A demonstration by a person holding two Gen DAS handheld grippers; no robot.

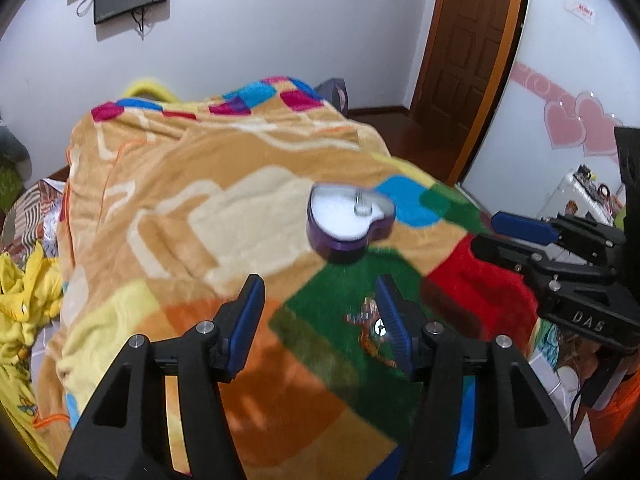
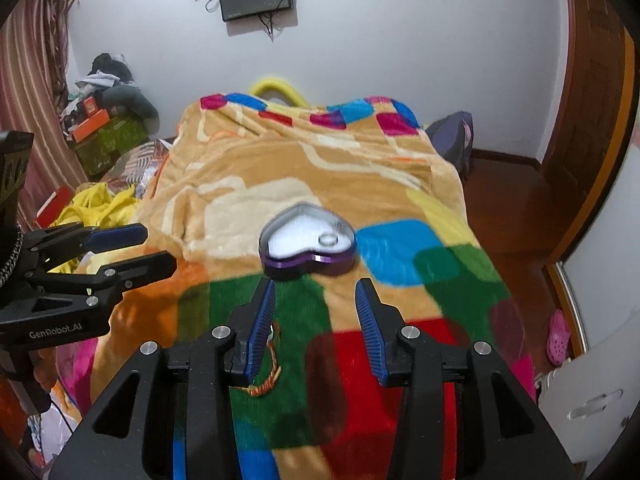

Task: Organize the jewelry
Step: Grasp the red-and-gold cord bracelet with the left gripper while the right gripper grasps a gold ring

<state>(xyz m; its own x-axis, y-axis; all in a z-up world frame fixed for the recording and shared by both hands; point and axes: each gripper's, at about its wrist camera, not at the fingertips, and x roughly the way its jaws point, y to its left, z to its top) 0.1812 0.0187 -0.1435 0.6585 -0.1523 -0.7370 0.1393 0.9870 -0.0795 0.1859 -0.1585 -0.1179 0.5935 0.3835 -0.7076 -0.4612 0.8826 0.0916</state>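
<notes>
A purple heart-shaped jewelry box (image 1: 351,220) with a white lining lies open on the colourful blanket; a silver ring (image 1: 362,209) sits inside it. The box (image 2: 308,242) and ring (image 2: 329,239) also show in the right wrist view. A beaded bracelet (image 1: 372,328) lies on the green patch by my left gripper's right finger; it also shows in the right wrist view (image 2: 266,380). My left gripper (image 1: 320,292) is open and empty, just short of the box. My right gripper (image 2: 316,296) is open and empty, just short of the box.
The blanket (image 1: 224,208) covers a bed. Yellow clothes (image 2: 96,208) and boxes (image 2: 108,136) lie to the left. A wooden door (image 1: 472,40) and floor are on the right. The right gripper shows in the left view (image 1: 560,248), the left gripper in the right view (image 2: 92,264).
</notes>
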